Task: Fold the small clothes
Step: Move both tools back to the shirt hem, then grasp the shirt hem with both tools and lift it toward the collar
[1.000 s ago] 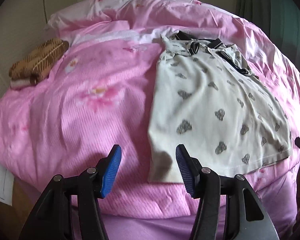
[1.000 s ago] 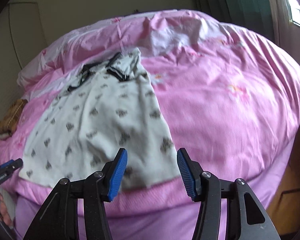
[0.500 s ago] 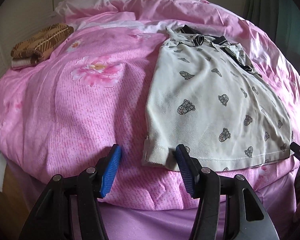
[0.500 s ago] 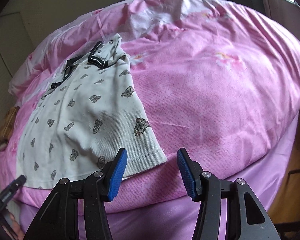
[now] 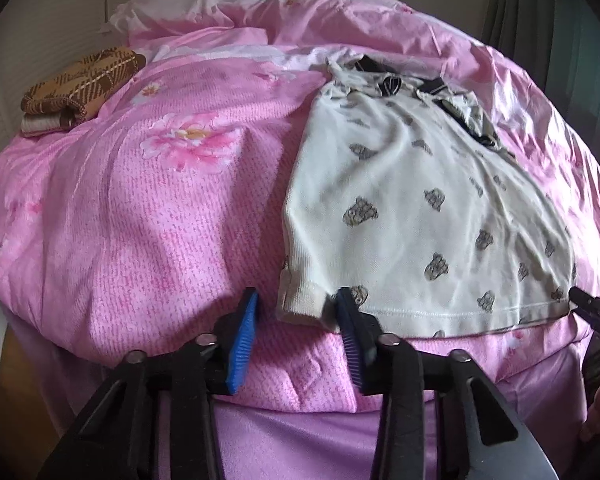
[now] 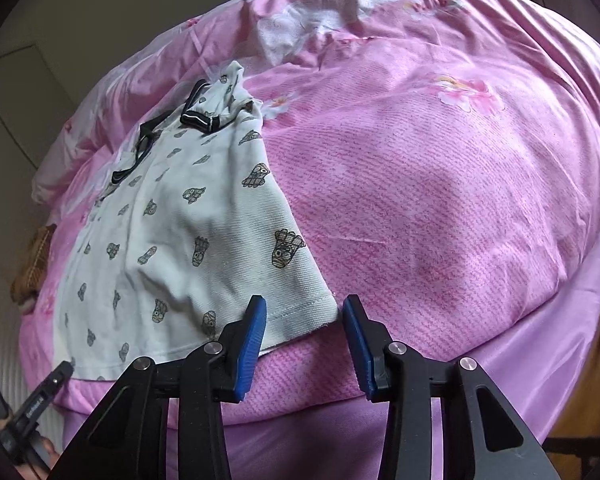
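A small white shirt (image 5: 412, 208) with grey printed figures and black trim lies flat on a pink bed; it also shows in the right wrist view (image 6: 188, 232). My left gripper (image 5: 296, 320) is open, its jaws on either side of the shirt's near left hem corner. My right gripper (image 6: 304, 322) is open, its jaws on either side of the near right hem corner. Neither is closed on the cloth. The right gripper's tip (image 5: 592, 306) shows at the right edge of the left wrist view, and the left gripper's tip (image 6: 48, 392) shows at the lower left of the right wrist view.
A pink flowered quilt (image 5: 148, 216) covers the bed, seen too in the right wrist view (image 6: 440, 208). A folded brown checked garment (image 5: 80, 88) lies at the far left by the wall. A dark green curtain (image 5: 560, 20) hangs at the far right. The bed edge is just below the grippers.
Both grippers have moved forward and down toward the shirt's hem, so each corner now lies between open jaws. The shirt has stayed in place.
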{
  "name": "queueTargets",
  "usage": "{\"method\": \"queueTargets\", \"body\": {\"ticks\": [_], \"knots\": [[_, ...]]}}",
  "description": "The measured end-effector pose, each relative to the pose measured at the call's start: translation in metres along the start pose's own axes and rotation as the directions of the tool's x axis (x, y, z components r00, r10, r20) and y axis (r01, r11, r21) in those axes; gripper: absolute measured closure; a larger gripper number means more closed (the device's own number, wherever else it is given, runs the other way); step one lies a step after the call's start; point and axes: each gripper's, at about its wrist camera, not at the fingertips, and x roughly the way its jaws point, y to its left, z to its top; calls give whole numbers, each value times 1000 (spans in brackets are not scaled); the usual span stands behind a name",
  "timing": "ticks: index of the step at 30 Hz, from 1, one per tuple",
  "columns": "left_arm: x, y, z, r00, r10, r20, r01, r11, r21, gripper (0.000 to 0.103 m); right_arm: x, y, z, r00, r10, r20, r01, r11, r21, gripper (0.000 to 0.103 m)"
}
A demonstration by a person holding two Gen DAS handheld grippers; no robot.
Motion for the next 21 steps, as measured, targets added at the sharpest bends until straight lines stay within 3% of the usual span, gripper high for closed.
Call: {"method": "queueTargets", "body": {"ticks": [2,6,10,14,21], "knots": [[1,-1,1,1000,-15,-2,15,1000,0,79,0,2,-1,1000,3,-3,-3,1000,-12,65],[2,-2,1,1000,-26,-12,26,1000,-3,89,4,-1,0,1000,15,-23,-15,1000,6,88],[-3,-5,3,1000,-10,-1,10,1000,7,94,-1,-1,1,1000,20,-2,-20,1000,8,93],[-15,-4,15,999,1,43,-2,1000,6,95,-23,3,9,997,18,75,-18,1000,-3,94],[-43,-11,78,983,-38,181,39,999,-5,95,-67,35,66,966,90,241,-77,995,-63,95]]}}
